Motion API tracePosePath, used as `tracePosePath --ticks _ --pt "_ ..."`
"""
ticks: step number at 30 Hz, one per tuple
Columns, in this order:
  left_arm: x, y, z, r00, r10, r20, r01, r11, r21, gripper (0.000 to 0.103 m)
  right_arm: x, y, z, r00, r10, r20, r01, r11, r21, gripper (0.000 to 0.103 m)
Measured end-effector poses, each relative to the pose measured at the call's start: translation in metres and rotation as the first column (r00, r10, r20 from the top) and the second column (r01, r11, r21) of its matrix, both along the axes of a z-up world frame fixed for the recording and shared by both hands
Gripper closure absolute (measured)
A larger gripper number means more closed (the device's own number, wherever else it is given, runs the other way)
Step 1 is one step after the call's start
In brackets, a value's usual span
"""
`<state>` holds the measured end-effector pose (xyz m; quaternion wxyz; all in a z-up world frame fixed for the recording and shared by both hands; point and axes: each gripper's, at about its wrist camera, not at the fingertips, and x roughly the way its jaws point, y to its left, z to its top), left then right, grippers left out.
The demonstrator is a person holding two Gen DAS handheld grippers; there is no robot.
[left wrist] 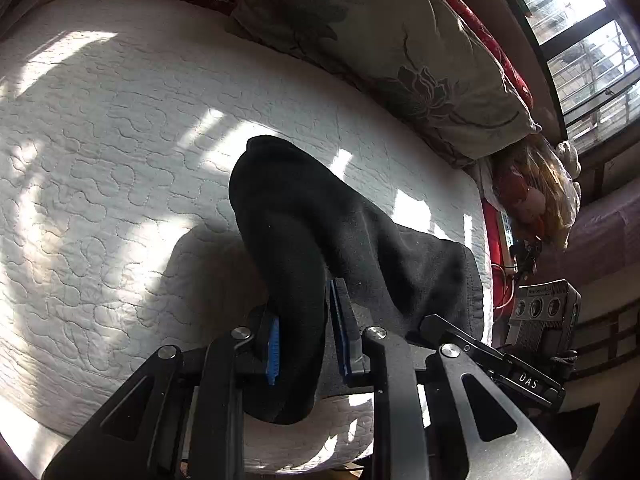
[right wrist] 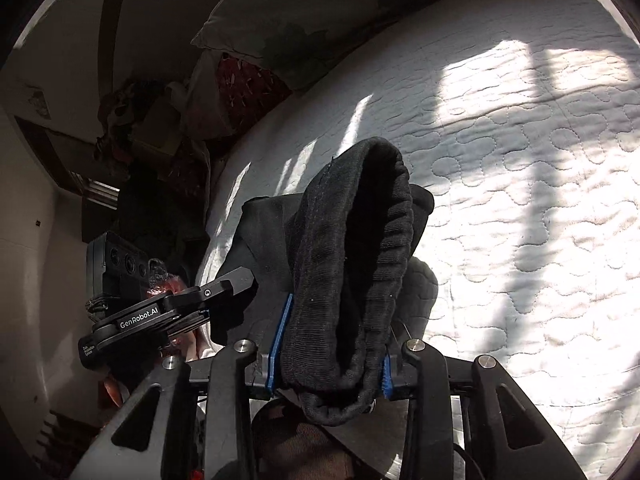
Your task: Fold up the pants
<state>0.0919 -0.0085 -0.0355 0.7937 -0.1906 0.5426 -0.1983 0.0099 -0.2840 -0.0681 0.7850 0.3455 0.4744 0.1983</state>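
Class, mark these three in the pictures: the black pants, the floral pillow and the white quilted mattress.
black pants (left wrist: 288,216), left wrist view, on the dark fabric above the fingers.
floral pillow (left wrist: 400,52), left wrist view, on its printed face.
white quilted mattress (right wrist: 540,184), right wrist view, on a bare sunlit patch.

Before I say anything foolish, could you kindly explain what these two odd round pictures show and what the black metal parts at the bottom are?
There is no robot arm here: a person holds a two-finger clamp in each hand, and a small wide-angle camera on each clamp looks forward along its fingers. One picture comes from the left clamp, the other from the right.

The black bars with blue pads are the clamp fingers. The left gripper is shut on a fold of the black pants. The right gripper is shut on the ribbed waistband of the same pants. Each picture also shows the other clamp at its side.

Below lies a bed with a white quilted cover, with a flowered pillow along its far edge.
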Motion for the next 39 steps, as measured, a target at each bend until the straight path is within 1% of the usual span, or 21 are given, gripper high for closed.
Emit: tracePosePath --ticks 3,5,6,8,9,10,11,12,14,17,20,21,23,24,25,27,29,31,33,36,39 --pt "0.033 0.011 0.011 0.998 0.049 0.042 -0.049 0.999 0.016 0.084 0.037 0.012 0.012 1.0 0.004 0.03 -0.004 1.0 0.015 0.066" --pt "0.055 0.016 0.01 0.995 0.086 0.057 -0.09 0.994 0.067 0.084 0.065 0.021 0.018 0.999 0.005 0.053 -0.006 1.0 0.019 0.064" --pt "0.066 0.016 0.004 0.994 0.092 0.057 -0.099 0.986 0.131 0.083 0.079 0.026 0.019 0.998 0.007 0.067 -0.008 1.0 0.013 0.064" --pt "0.085 0.014 -0.018 0.993 0.109 0.037 -0.115 0.938 0.326 0.083 0.105 0.034 0.014 0.996 -0.006 0.09 0.012 0.998 -0.068 0.061" --pt "0.089 0.015 -0.031 0.994 0.108 0.016 -0.106 0.914 0.393 0.083 0.119 0.037 0.005 0.998 -0.012 0.063 0.02 0.991 -0.134 0.054" --pt "0.09 0.018 -0.041 0.995 0.099 -0.002 -0.089 0.908 0.409 0.083 0.128 0.037 -0.004 0.999 -0.033 0.027 0.038 0.978 -0.206 0.053" --pt "0.087 0.022 -0.046 0.996 0.088 -0.003 -0.08 0.916 0.394 0.082 0.133 0.036 -0.012 0.999 -0.053 0.0 0.051 0.968 -0.244 0.053" --pt "0.083 0.027 -0.047 0.996 0.087 0.016 -0.086 0.919 0.386 0.081 0.133 0.033 -0.018 0.998 -0.058 -0.005 0.056 0.975 -0.215 0.049" --pt "0.074 0.032 -0.042 0.993 0.106 0.057 -0.12 0.911 0.395 0.081 0.125 0.026 -0.021 0.997 -0.082 0.014 0.083 0.98 -0.178 0.041" --pt "0.055 0.041 -0.032 0.987 0.128 0.096 -0.155 0.909 0.387 0.081 0.113 0.03 -0.012 0.995 -0.083 0.05 0.093 0.965 -0.243 0.034" --pt "0.033 0.034 -0.021 0.988 0.113 0.108 -0.147 0.912 0.383 0.08 0.097 0.034 0.001 0.994 -0.088 0.064 0.104 0.947 -0.305 0.031" --pt "0.026 0.031 -0.019 0.988 0.108 0.111 -0.144 0.909 0.392 0.079 0.085 0.036 0.003 0.994 -0.084 0.066 0.101 0.941 -0.324 0.027" --pt "0.01 0.027 -0.018 0.988 0.105 0.113 -0.142 0.902 0.407 0.067 0.077 0.04 0.011 0.995 -0.078 0.063 0.096 0.92 -0.38 0.013" --pt "0.002 0.025 -0.017 0.987 0.11 0.115 -0.148 0.9 0.41 0.057 0.07 0.052 0.016 0.995 -0.082 0.057 0.098 0.901 -0.423 0.003" --pt "-0.006 0.024 -0.017 0.986 0.118 0.117 -0.156 0.897 0.413 0.047 0.065 0.058 0.018 0.995 -0.087 0.051 0.101 0.882 -0.46 0.0" --pt "-0.021 0.024 -0.018 0.983 0.143 0.119 -0.18 0.888 0.423 0.043 0.047 0.072 0.022 0.994 -0.091 0.061 0.109 0.86 -0.498 0.0" --pt "-0.034 0.026 -0.019 0.979 0.169 0.111 -0.201 0.881 0.428 0.043 0.023 0.074 0.022 0.993 -0.106 0.043 0.113 0.846 -0.522 0.0" --pt "-0.045 0.029 -0.02 0.976 0.187 0.109 -0.216 0.871 0.441 0.043 0.007 0.075 0.019 0.994 -0.109 0.018 0.103 0.849 -0.519 0.0" --pt "-0.055 0.031 -0.021 0.972 0.206 0.116 -0.236 0.855 0.462 0.043 -0.011 0.081 0.019 0.993 -0.113 0.015 0.102 0.828 -0.552 0.0" --pt "-0.067 0.033 -0.021 0.967 0.223 0.124 -0.255 0.827 0.501 0.043 -0.03 0.093 0.026 0.994 -0.099 0.046 0.105 0.752 -0.65 0.0" --pt "-0.082 0.03 -0.018 0.959 0.23 0.165 -0.283 0.789 0.545 0.043 -0.047 0.09 0.041 0.993 -0.098 0.072 0.12 0.678 -0.726 0.0"
